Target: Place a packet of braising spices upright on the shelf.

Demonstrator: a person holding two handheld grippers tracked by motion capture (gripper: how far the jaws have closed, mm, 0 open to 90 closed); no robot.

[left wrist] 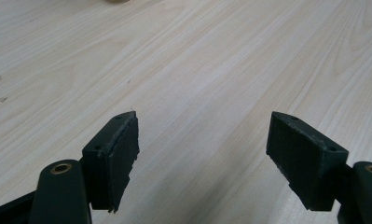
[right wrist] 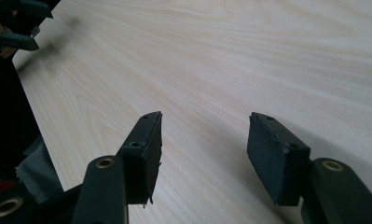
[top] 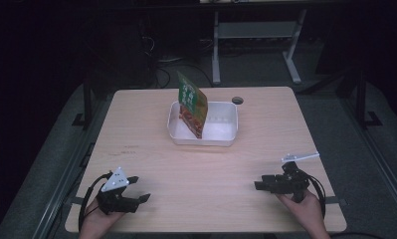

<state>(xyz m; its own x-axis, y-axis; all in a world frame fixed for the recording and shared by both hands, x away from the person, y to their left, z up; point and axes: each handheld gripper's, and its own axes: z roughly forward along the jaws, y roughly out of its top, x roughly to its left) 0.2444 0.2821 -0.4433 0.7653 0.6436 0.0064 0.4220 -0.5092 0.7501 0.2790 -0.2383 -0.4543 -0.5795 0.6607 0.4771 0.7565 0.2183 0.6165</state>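
Note:
A green and orange snack bag [top: 192, 104] stands tilted in a white tray [top: 225, 127] at the middle back of the light wooden table [top: 196, 169]. Near the front left corner a hand holds my left gripper [top: 140, 188] open, with nothing in it. In the left gripper view, bare wood shows between the wide-apart jaws of the left gripper [left wrist: 203, 116]. My right gripper [top: 258, 185] rests near the front right, pointing left. In the right gripper view, the right gripper [right wrist: 205, 115] is open over bare wood, and the left gripper [right wrist: 16, 41] appears far off at the top left.
A round cable hole [top: 237, 100] sits at the table's back edge, right of the tray. A white metal frame [top: 255, 31] stands on the dark floor beyond the table. Bare wood lies between the grippers and the tray.

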